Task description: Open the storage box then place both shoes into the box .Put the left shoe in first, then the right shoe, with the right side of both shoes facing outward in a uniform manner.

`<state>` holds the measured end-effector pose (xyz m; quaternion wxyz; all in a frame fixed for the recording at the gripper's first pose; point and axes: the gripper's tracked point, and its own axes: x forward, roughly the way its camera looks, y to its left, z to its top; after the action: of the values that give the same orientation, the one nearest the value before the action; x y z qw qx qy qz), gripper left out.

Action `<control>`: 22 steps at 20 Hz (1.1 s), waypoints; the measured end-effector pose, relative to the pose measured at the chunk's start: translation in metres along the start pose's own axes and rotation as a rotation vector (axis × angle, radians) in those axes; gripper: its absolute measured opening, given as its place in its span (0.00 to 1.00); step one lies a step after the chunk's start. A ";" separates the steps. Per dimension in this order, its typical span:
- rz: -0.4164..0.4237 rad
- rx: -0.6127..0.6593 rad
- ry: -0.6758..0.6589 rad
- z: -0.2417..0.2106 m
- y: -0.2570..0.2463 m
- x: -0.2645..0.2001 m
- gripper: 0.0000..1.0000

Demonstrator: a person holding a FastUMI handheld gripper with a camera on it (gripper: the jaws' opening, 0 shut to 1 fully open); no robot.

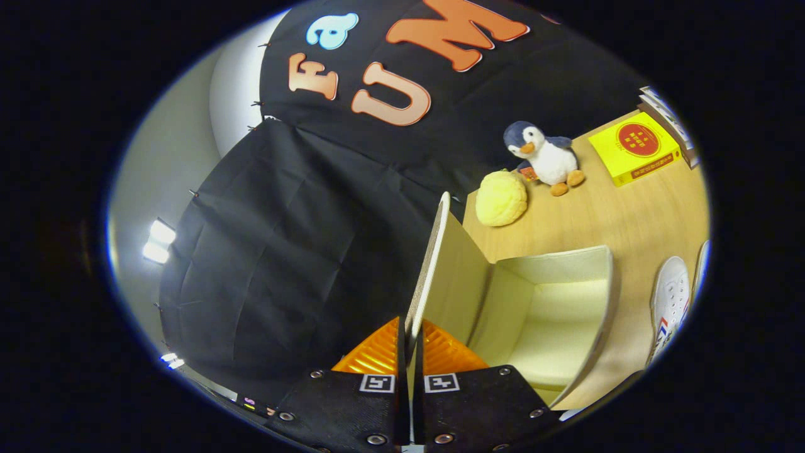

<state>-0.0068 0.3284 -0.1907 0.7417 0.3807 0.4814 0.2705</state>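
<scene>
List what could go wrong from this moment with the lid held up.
1. The tool pinches only the edge of the lid; it could slip and drop shut over the empty box.
2. Pulling the lid further may tip or drag the light box.
3. The white shoe lies close beside the box and could get knocked.

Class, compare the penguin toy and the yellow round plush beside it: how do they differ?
The penguin toy is dark and white with orange feet; the yellow plush is one colour. The penguin toy has a head and beak; the yellow plush is a plain dome. Both sit on the wooden table, beyond the storage box.
</scene>
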 end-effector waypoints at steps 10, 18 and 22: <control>-0.026 -0.058 0.037 -0.056 0.042 0.104 0.03; -0.149 -0.054 0.192 -0.115 0.025 0.147 0.05; -0.148 -0.113 0.203 -0.108 0.017 0.121 0.44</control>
<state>-0.0597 0.4640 -0.2652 0.7275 0.2723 0.5647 0.2788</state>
